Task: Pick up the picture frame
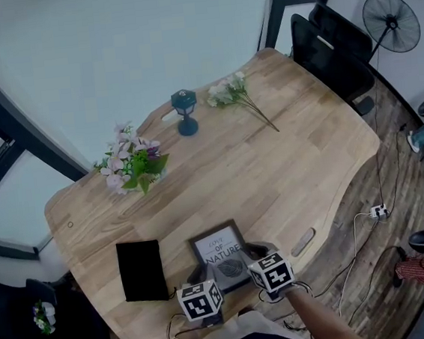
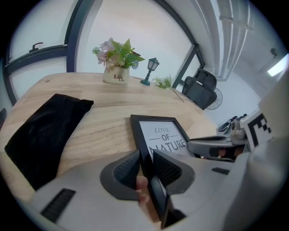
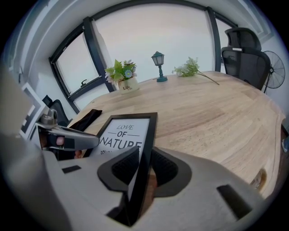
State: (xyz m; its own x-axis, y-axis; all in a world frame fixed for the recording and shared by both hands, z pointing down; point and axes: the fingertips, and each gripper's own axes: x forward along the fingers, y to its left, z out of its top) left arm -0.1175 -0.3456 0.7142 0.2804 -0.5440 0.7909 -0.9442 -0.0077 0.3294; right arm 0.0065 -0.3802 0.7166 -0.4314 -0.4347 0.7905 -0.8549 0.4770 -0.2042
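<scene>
A black picture frame [image 1: 220, 256] with a "LOVE OF NATURE" print lies near the front edge of the wooden table [image 1: 273, 173]. My left gripper [image 1: 201, 273] has the frame's left edge between its pads, and in the left gripper view the ribbed pads [image 2: 128, 169] sit against that edge [image 2: 145, 168]. My right gripper [image 1: 252, 254] straddles the frame's right edge, and in the right gripper view [image 3: 143, 166] both pads touch it. The print [image 3: 122, 133] shows beyond the jaws. Each gripper appears in the other's view.
A black cloth pouch [image 1: 141, 270] lies just left of the frame. Farther back stand a pot of flowers [image 1: 132, 166], a small teal lantern [image 1: 185, 111] and a loose flower sprig [image 1: 238, 94]. Black office chairs [image 1: 331, 47] and a fan [image 1: 391, 22] stand past the table's far right.
</scene>
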